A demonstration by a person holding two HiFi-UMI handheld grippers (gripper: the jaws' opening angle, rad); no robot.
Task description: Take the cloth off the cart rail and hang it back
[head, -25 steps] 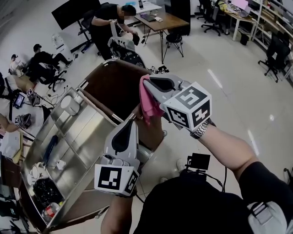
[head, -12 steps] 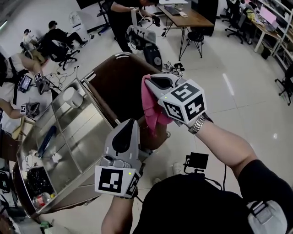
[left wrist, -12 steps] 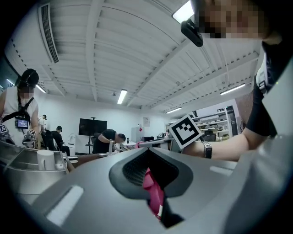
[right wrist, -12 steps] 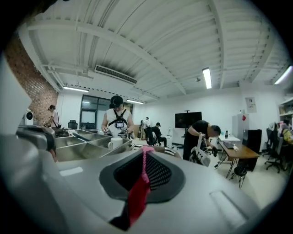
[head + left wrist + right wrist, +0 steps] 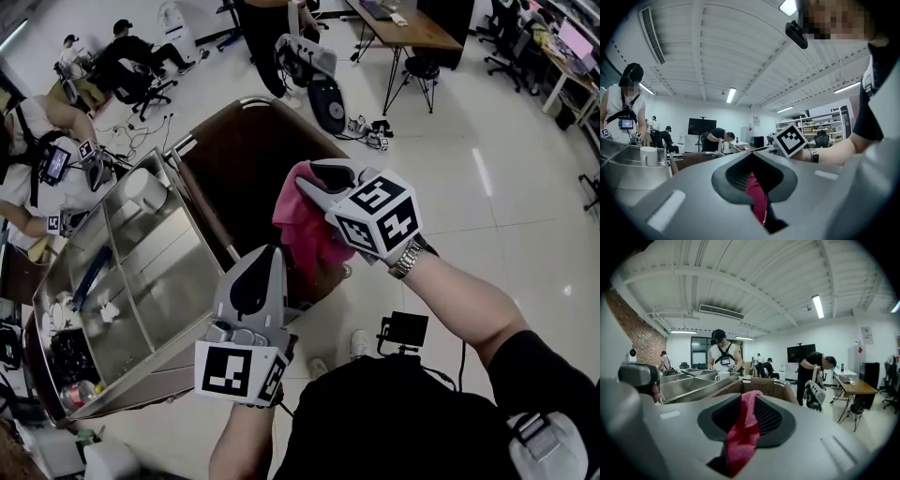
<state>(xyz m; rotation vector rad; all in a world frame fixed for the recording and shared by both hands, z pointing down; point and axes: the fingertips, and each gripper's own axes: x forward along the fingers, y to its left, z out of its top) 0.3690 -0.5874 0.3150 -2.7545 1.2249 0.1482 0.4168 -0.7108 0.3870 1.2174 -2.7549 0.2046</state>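
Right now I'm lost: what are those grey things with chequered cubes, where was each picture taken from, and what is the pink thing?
No robot: a person holds a two-jawed tool in each hand; the patterned cubes belong to them. One picture comes from a camera on the person's head, looking down at the left gripper, the right gripper and a steel cart carrying a white mug. The other two come from cameras riding on each gripper. The pink cloth hangs between the right jaws, which have just been opening. It shows between the left jaws too; whether they grip it I cannot tell.
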